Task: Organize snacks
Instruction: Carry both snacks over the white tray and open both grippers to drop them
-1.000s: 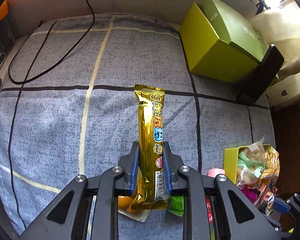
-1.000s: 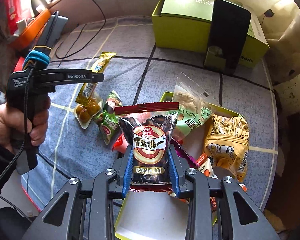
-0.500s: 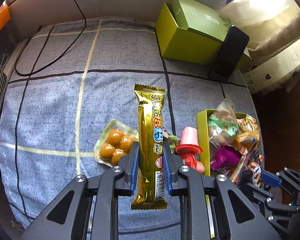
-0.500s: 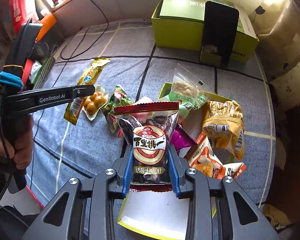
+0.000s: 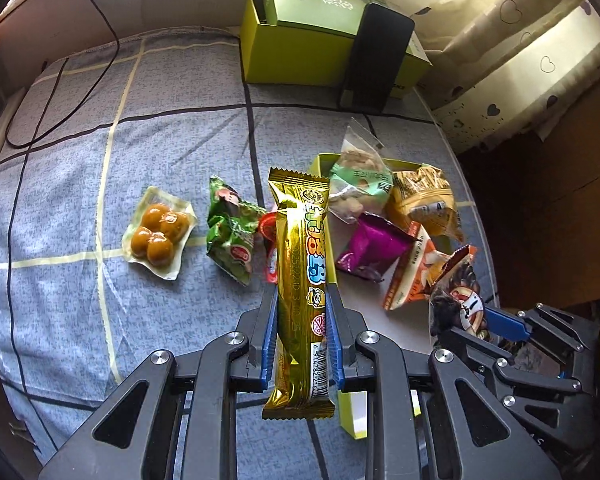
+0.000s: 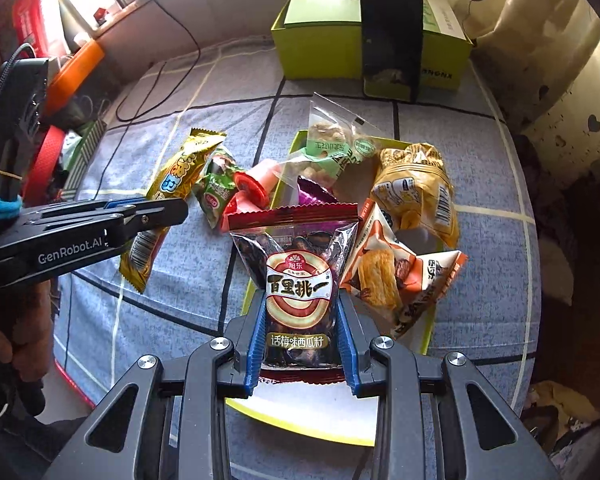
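Observation:
My left gripper (image 5: 302, 332) is shut on a long gold snack bar (image 5: 302, 264) and holds it above the cloth beside the yellow-green tray (image 5: 350, 412); it also shows in the right wrist view (image 6: 156, 220). My right gripper (image 6: 300, 332) is shut on a dark melon-seed packet (image 6: 298, 280) above the tray's (image 6: 312, 428) near part. The tray holds several packets: green-clear (image 5: 358, 184), yellow (image 5: 424, 204), purple (image 5: 370, 248), orange (image 5: 412, 276). On the cloth lie a pack of brown balls (image 5: 158, 232), a green packet (image 5: 232, 232) and a pink-red cup (image 6: 252, 188).
A large green box (image 5: 312, 48) with a black phone (image 5: 376, 56) leaning on it stands at the back. A black cable (image 5: 60, 80) lies at back left. A curtain (image 5: 500, 60) hangs on the right. The grey checked cloth (image 5: 80, 160) covers the surface.
My left gripper has moved right with the gold bar, towards the tray. My right gripper has stayed over the tray with the seed packet.

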Tool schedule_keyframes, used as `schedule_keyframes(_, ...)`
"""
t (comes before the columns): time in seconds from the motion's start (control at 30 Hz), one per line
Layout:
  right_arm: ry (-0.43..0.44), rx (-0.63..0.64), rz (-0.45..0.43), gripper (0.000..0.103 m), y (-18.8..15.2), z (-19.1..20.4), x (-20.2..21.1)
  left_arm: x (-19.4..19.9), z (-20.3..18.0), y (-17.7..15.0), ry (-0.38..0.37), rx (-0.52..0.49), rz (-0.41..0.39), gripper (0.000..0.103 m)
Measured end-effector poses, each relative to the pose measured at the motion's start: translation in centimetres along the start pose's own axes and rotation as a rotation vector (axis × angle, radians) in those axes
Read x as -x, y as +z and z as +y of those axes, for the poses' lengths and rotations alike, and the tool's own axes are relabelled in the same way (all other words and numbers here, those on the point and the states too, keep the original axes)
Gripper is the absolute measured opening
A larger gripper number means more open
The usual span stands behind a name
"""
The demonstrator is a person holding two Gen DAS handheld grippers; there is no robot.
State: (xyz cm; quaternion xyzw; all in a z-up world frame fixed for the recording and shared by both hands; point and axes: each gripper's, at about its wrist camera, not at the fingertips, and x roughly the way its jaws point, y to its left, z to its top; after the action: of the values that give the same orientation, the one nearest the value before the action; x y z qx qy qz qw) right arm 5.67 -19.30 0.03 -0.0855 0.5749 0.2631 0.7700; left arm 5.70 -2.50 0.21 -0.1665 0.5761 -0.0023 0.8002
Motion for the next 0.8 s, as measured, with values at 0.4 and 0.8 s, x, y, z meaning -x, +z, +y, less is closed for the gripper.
schedule_keyframes(0.4, 0.003, -0.078, -0.008, 0.030, -2.4, -3.4, 1.1, -1.1, -4.8, -1.8, -0.043, -0.065, 0.060, 0.023)
schedule_keyframes(0.8, 0.056, -0.199, 0.054, 0.030, -5.5, -5.9, -0.8, -3.5, -7.3, -3.1, -0.052, -0.102, 0.157, 0.023)
